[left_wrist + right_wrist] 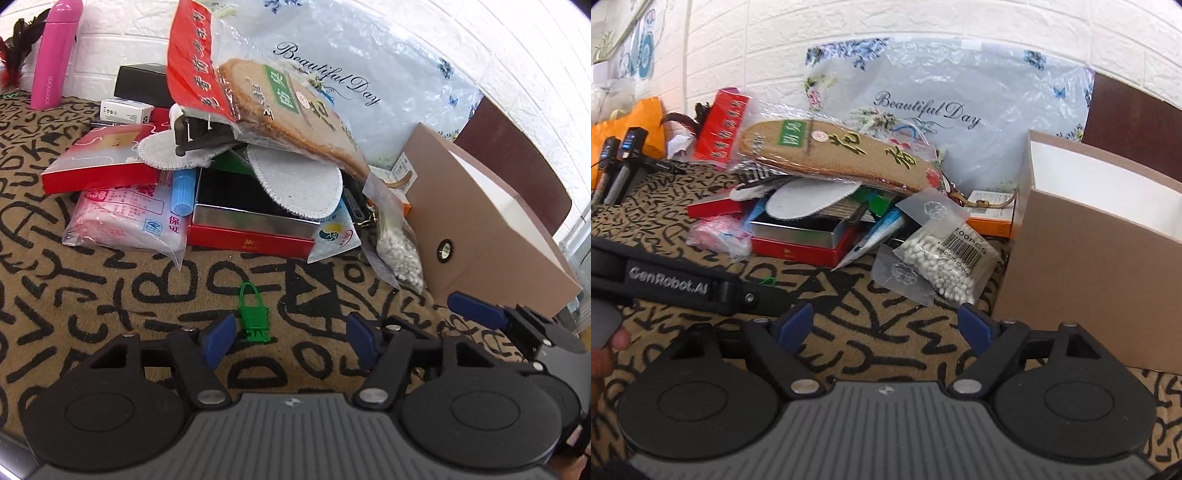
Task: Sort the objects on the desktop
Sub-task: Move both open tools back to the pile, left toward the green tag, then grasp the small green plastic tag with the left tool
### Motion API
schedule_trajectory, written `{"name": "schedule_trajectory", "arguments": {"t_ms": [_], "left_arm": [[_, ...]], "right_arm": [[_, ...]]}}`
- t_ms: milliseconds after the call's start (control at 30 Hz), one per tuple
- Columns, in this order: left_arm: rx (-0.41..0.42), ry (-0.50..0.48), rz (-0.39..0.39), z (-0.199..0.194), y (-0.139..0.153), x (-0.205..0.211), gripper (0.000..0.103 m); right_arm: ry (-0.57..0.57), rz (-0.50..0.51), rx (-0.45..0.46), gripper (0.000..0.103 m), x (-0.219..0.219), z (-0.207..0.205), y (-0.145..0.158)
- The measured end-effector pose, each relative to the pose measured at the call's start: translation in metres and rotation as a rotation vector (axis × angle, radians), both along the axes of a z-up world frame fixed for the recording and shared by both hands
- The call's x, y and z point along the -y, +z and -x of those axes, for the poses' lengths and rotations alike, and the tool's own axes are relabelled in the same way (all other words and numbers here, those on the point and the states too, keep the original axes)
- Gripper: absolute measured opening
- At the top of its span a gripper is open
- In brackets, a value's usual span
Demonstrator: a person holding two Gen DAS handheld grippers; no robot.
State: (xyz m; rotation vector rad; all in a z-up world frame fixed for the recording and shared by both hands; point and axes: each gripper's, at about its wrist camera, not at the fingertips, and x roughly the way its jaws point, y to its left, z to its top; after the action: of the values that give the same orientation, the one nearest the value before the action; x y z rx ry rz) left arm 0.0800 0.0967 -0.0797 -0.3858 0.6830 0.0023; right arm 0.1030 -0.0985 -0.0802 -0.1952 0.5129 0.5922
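Observation:
A pile of desktop objects lies on the letter-patterned cloth: a bagged brown insole [295, 122] [842, 155] on top, a white insole [299, 184], a red tin box [251, 225] [809, 240], a red flat box [99, 158], a pink tissue pack [125, 218], and a bag of cotton swabs [399, 251] [945, 258]. A small green clip [253, 314] lies on the cloth just ahead of my left gripper [291, 341], which is open and empty. My right gripper [886, 326] is open and empty, short of the swab bag. An open brown cardboard box [487, 229] [1089, 258] stands at the right.
A pink bottle [55, 55] stands at the back left by the white brick wall. A large "Beautiful Day" plastic bag [953, 110] leans against the wall behind the pile. The left gripper's body [683, 284] shows at the left of the right wrist view.

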Motion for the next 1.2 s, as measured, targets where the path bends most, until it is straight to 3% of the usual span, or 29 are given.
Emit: {"name": "schedule_trajectory", "arguments": {"t_ms": [233, 367, 500, 667, 733, 800, 1000, 1200], "left_arm": [[-0.009, -0.013, -0.042, -0.007, -0.005, -0.002, 0.05], [-0.019, -0.022, -0.082, -0.007, -0.005, -0.003, 0.033], [-0.009, -0.026, -0.074, -0.006, -0.006, -0.006, 0.033], [0.009, -0.043, -0.131, -0.008, -0.009, 0.003, 0.035], [0.008, -0.046, -0.141, -0.009, -0.009, 0.004, 0.034], [0.006, -0.04, -0.158, -0.01, -0.009, 0.004, 0.022], [0.0, -0.03, -0.132, -0.01, -0.008, 0.001, 0.019], [-0.006, -0.051, -0.117, -0.001, -0.004, 0.006, 0.018]], "right_arm": [[0.021, 0.04, -0.013, 0.073, -0.013, -0.018, -0.01], [0.011, 0.067, -0.008, 0.07, -0.019, -0.026, -0.014], [-0.001, 0.063, -0.016, 0.067, -0.021, -0.035, -0.016], [-0.007, 0.056, -0.01, 0.064, -0.027, -0.046, -0.016], [-0.006, 0.058, -0.018, 0.052, -0.031, -0.05, -0.017], [-0.013, 0.064, -0.029, 0.035, -0.033, -0.054, -0.018], [-0.006, 0.053, -0.028, 0.011, -0.033, -0.05, -0.016], [0.0, 0.025, -0.018, 0.0, -0.023, -0.042, -0.006]]}}
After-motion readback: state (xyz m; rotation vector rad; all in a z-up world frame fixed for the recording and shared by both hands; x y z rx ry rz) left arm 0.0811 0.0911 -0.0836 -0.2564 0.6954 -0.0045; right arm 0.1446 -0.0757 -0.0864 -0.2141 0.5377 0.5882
